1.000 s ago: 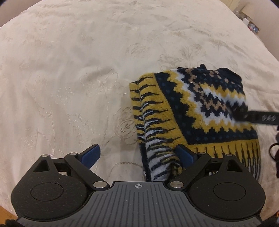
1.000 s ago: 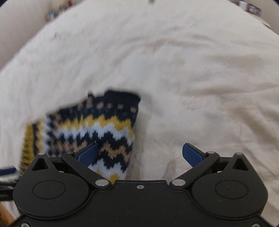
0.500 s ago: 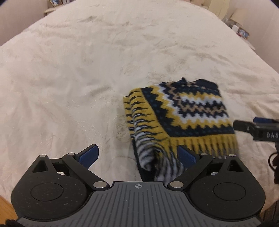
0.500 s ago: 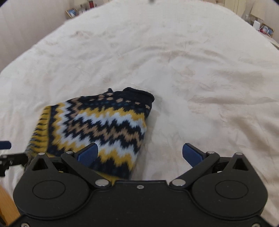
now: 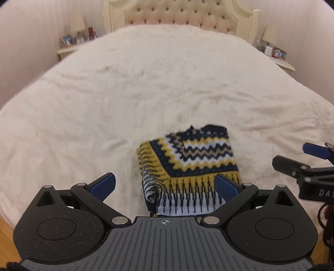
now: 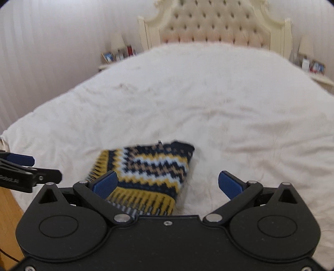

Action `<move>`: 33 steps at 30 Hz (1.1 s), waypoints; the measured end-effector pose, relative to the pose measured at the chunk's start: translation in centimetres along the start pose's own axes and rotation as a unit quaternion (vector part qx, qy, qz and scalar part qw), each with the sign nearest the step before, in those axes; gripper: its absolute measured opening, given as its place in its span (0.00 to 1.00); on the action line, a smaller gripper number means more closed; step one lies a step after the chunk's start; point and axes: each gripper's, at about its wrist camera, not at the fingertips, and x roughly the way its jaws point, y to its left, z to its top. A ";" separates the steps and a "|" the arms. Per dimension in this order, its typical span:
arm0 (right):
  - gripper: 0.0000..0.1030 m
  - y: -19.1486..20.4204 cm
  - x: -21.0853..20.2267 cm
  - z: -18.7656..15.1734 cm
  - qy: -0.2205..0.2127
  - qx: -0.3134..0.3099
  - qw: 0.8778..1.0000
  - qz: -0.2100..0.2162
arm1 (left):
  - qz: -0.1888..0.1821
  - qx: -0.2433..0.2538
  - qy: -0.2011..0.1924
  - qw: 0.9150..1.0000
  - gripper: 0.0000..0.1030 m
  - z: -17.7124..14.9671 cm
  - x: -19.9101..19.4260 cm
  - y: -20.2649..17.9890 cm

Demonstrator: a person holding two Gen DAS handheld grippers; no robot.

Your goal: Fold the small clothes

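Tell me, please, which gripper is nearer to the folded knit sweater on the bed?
Left, narrowly. The left gripper hangs open with the folded knit sweater lying between its fingers, not gripped. The right gripper, also open, sits off the sweater's right edge, only its left finger over the knit.

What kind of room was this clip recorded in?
A bedroom, most likely: a wide bed under a cream bedspread, a tufted headboard, and a nightstand holding framed photos.

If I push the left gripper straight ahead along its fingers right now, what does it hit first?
Most likely the folded knit garment: it lies on the bedspread between and just beyond the open left gripper, nearer its right finger. Height above the fabric is unclear, so it might skim over it.
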 end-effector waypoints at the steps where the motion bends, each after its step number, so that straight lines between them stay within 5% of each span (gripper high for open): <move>1: 1.00 0.3 -0.7 0.1 -0.007 -0.004 1.000 -0.005 | 0.010 0.000 -0.008 1.000 0.99 0.0 -0.7 -0.4; 6: 1.00 1.9 -3.4 0.0 -0.026 -0.024 0.998 -0.045 | 0.044 -0.003 -0.016 0.999 0.99 0.0 -2.9 -1.2; 11: 0.99 2.3 -3.7 0.1 0.027 -0.002 0.998 -0.052 | 0.066 -0.005 0.005 0.998 0.99 -0.6 -3.5 -1.3; 26: 0.99 3.3 -5.2 -2.0 0.089 0.040 0.995 -0.023 | 0.043 -0.046 0.100 0.993 0.99 -3.9 -2.8 0.0; 33: 0.99 3.1 -5.2 -2.6 0.099 0.062 0.993 -0.032 | 0.036 -0.047 0.115 0.992 0.99 -4.3 -2.6 -0.1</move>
